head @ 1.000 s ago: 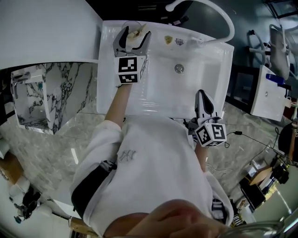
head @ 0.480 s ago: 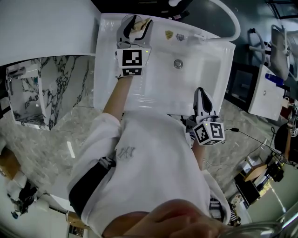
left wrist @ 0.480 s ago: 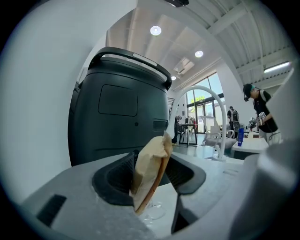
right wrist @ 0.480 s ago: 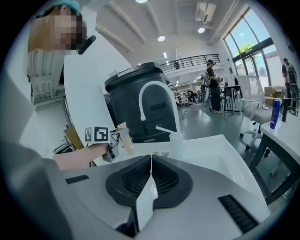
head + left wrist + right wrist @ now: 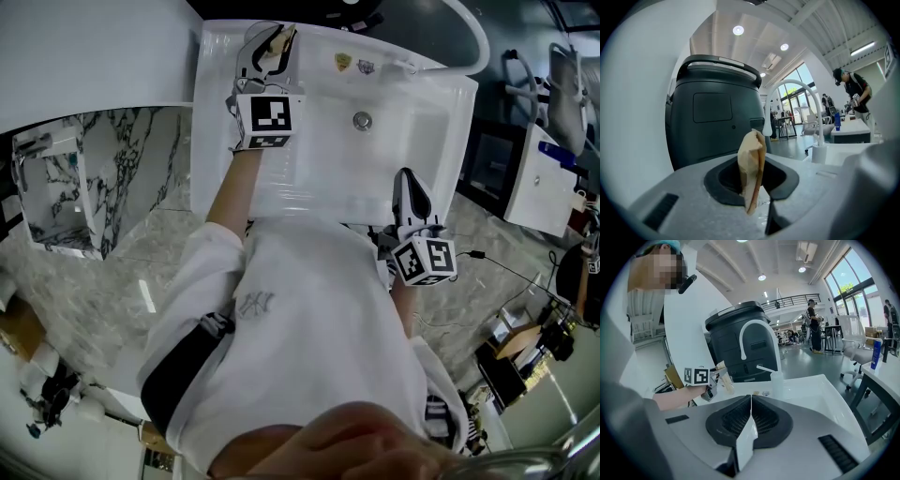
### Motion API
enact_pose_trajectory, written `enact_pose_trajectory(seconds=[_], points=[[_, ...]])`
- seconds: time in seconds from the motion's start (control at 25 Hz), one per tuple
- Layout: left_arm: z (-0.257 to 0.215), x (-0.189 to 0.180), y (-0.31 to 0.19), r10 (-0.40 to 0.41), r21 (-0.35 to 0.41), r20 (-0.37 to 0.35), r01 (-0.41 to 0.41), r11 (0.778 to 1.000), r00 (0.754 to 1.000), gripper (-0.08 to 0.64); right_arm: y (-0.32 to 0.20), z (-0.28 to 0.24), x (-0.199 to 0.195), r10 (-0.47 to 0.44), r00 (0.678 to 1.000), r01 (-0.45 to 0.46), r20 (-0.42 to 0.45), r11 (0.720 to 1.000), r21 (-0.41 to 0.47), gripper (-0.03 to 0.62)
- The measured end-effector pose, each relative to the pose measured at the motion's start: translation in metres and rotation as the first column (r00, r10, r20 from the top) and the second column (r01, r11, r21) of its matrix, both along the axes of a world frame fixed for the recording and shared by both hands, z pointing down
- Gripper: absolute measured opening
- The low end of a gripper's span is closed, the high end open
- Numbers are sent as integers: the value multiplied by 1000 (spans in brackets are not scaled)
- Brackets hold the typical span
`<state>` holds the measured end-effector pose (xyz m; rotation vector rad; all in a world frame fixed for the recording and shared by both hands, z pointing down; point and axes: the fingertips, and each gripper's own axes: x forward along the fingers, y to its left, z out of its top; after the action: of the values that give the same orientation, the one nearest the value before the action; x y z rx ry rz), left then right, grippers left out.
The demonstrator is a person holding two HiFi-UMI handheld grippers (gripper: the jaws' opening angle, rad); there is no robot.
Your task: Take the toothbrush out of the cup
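A tan wooden toothbrush (image 5: 279, 38) stands in a clear cup (image 5: 262, 34) at the sink's back left corner. My left gripper (image 5: 267, 52) is at the cup, and its jaws are closing with the brush handle (image 5: 752, 168) between them, the pads touching it. In the right gripper view the same left gripper (image 5: 712, 378) sits on the toothbrush (image 5: 723, 376) above the cup (image 5: 728, 385). My right gripper (image 5: 410, 184) rests near the sink's front rim, its jaws (image 5: 750, 413) shut with nothing in them.
The white sink (image 5: 422, 141) has a drain (image 5: 363, 120) and a curved white faucet (image 5: 745, 333) at the back. Two small items (image 5: 342, 62) lie on the back rim, near a clear bottle (image 5: 777, 380). A large black bin (image 5: 717, 122) stands behind the sink.
The left gripper's jaws went from wide open around the toothbrush to closed in on its handle, and the gripper rolled slightly. The right gripper kept still.
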<state>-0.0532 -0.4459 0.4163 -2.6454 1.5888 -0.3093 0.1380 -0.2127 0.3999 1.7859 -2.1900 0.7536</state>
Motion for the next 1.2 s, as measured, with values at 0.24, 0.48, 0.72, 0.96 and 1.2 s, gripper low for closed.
enact_pose_trajectory(seconds=[0.24, 0.48, 0.72, 0.96, 1.2], points=[[-14, -4, 0, 3, 39, 4, -3, 999, 1000, 64, -3, 0, -1, -7, 1000, 7, -2, 1000, -4, 15], [-23, -6, 3, 9, 52, 1, -9, 999, 1000, 63, -5, 1, -5, -20, 1000, 20, -1, 1000, -5, 15], [-40, -9, 3, 0, 79, -25, 2, 997, 1000, 61, -7, 1, -3, -21, 1000, 21, -2, 1000, -6, 15], [-58, -15, 7, -6, 115, -40, 11, 993, 999, 61, -7, 2, -2, -20, 1000, 20, 4, 1000, -1, 15], [-78, -19, 15, -2, 142, -82, 13, 990, 997, 60, -6, -2, -3, -29, 1000, 29, 9, 999, 18, 15]])
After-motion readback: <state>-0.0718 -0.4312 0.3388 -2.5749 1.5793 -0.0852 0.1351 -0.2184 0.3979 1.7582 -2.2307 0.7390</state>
